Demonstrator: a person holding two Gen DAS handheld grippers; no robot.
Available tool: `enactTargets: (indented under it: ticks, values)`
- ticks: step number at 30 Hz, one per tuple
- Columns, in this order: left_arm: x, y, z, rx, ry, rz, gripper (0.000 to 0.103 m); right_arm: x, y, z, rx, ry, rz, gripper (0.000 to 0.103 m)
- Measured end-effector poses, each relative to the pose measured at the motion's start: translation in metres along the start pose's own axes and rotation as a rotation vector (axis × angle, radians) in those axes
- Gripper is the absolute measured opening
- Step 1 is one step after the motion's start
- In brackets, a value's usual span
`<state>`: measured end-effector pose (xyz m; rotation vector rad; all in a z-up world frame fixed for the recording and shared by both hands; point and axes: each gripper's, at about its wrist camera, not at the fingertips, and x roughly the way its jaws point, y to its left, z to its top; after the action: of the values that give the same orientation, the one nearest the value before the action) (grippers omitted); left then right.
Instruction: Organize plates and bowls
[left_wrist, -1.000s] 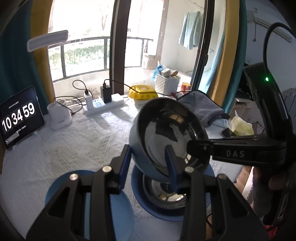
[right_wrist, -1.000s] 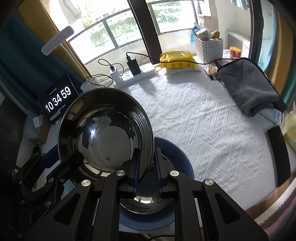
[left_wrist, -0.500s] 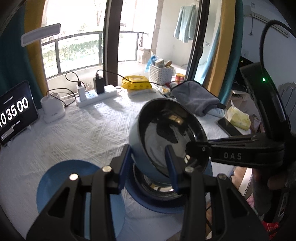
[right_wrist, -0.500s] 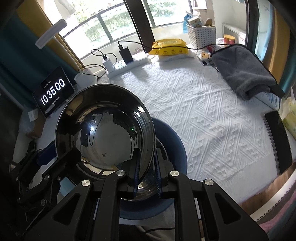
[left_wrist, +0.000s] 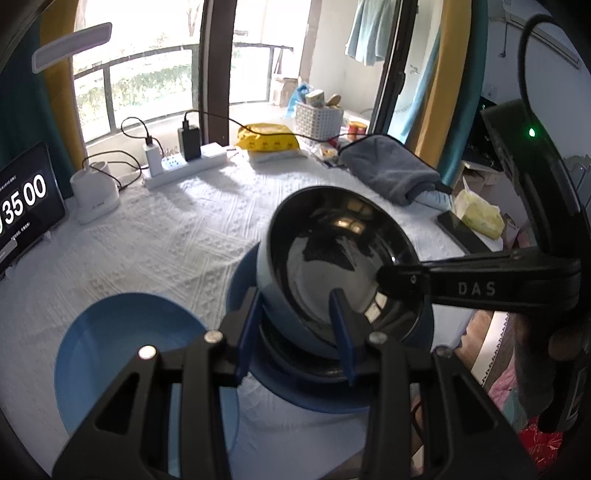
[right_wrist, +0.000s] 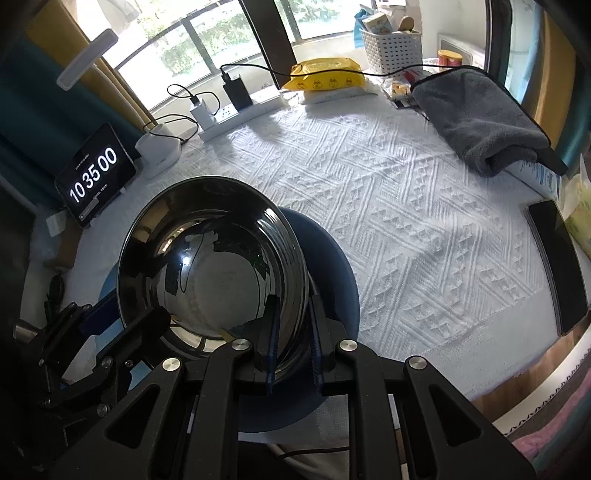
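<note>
Both tongs, left (left_wrist: 301, 328) and right (right_wrist: 291, 332), pinch opposite rims of the steel bowl (right_wrist: 210, 258) (tilted), which has sunk closer to the second bowl (left_wrist: 314, 363) on the blue plate (right_wrist: 332, 258). Nesting looks imminent; another plate (left_wrist: 122, 354) lies alongside on the surface.

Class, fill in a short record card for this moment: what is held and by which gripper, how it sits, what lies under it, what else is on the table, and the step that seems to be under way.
held item: steel bowl, tilted
right gripper: shut on the bowl's rim
left gripper: jaws astride the opposite wall of the bowl
beneath: second steel bowl on a blue plate
beside: another blue plate, nothing on it
surface: white textured tablecloth
also there: clock display, grey towel, phone
likely step: nesting the held bowl into the lower one
</note>
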<state>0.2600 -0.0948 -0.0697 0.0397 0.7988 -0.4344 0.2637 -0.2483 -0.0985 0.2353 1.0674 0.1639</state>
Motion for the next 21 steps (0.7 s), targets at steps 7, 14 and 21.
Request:
enactTargets:
  ticks: [7,14,21]
  values:
    - [0.018,0.002,-0.008,-0.007,0.054,-0.008,0.039,0.007,-0.004,-0.001,0.007,0.012,-0.012,0.018]
    - [0.021,0.004,-0.008,-0.012,0.058,-0.003,0.039,0.008,-0.005,0.002,0.011,0.002,-0.009,0.018]
    - [0.014,0.010,-0.006,-0.024,0.045,-0.004,0.040,0.004,-0.006,0.001,0.011,-0.017,0.000,0.019]
